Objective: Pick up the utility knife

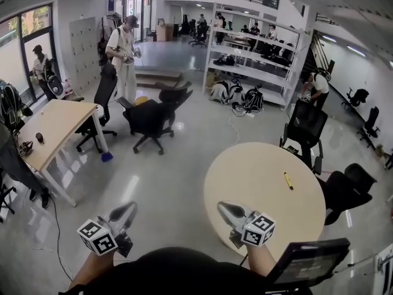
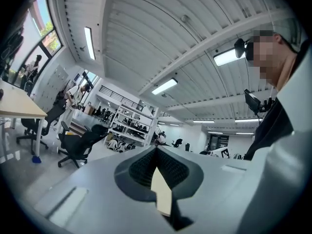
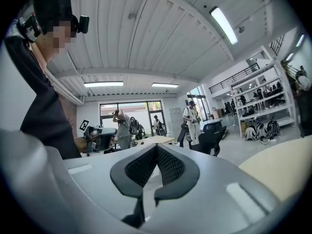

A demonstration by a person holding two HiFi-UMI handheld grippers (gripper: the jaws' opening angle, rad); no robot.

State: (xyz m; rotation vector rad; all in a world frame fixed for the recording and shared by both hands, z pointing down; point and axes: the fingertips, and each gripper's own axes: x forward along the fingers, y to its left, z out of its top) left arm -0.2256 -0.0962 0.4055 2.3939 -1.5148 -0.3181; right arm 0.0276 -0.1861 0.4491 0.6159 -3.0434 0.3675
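Observation:
A small yellow utility knife point(image 1: 288, 180) lies on the right part of the round beige table point(image 1: 245, 177) in the head view. Both grippers are held low in front of me, well short of the knife. My left gripper point(image 1: 129, 208) hangs over the floor to the left of the table, its jaws shut with nothing between them point(image 2: 156, 150). My right gripper point(image 1: 223, 207) is over the table's near edge, jaws also shut and empty point(image 3: 157, 147). The knife shows in neither gripper view.
Black office chairs point(image 1: 306, 125) point(image 1: 347, 189) stand at the round table's far and right sides; another point(image 1: 152, 117) stands mid-floor. A rectangular wooden desk point(image 1: 52, 131) is at left. A dark screen point(image 1: 304, 263) sits at bottom right. Shelving point(image 1: 252, 57) and several people are farther back.

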